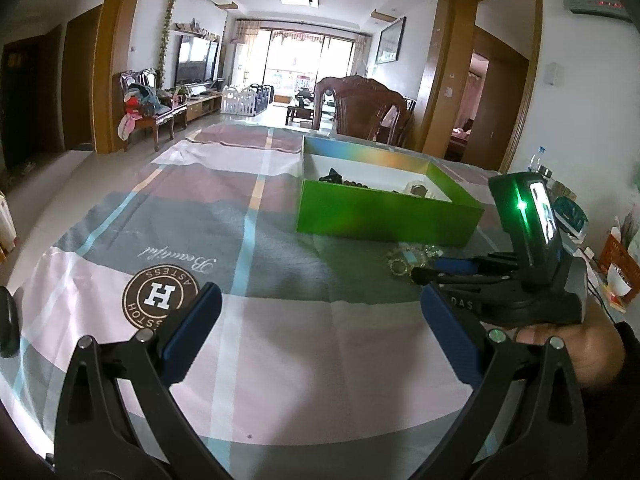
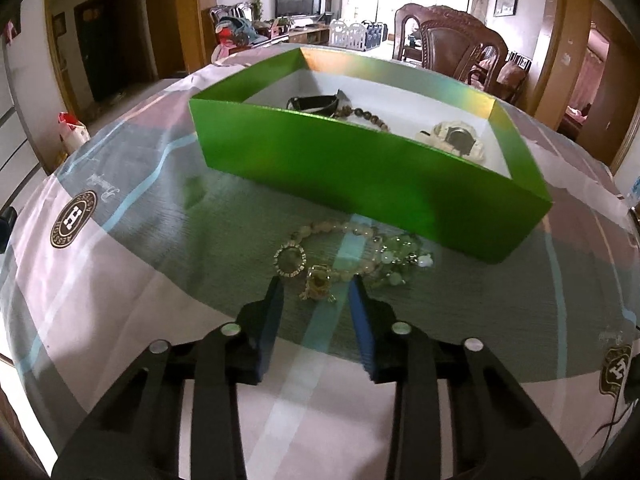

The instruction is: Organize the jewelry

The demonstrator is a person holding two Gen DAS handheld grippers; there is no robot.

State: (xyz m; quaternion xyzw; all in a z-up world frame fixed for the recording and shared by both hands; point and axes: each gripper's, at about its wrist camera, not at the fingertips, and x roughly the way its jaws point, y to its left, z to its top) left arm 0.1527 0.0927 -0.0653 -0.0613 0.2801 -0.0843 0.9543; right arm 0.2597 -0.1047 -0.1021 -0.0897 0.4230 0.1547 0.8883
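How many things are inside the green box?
3: a black band at the left, a brown bead string in the middle, a pale watch at the right. The near wall may hide more.

Jewelry [image 2: 352, 254] before box [image 2: 360, 176]

Bright daylight from far windows [image 1: 296, 56]; fisheye-bent edges; soft blur.

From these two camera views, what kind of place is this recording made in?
Most likely a family home: a dining table under a checked pink and grey tablecloth, a carved dark wooden chair behind it, and farther back a living room with a large flat television beside bright balcony windows.
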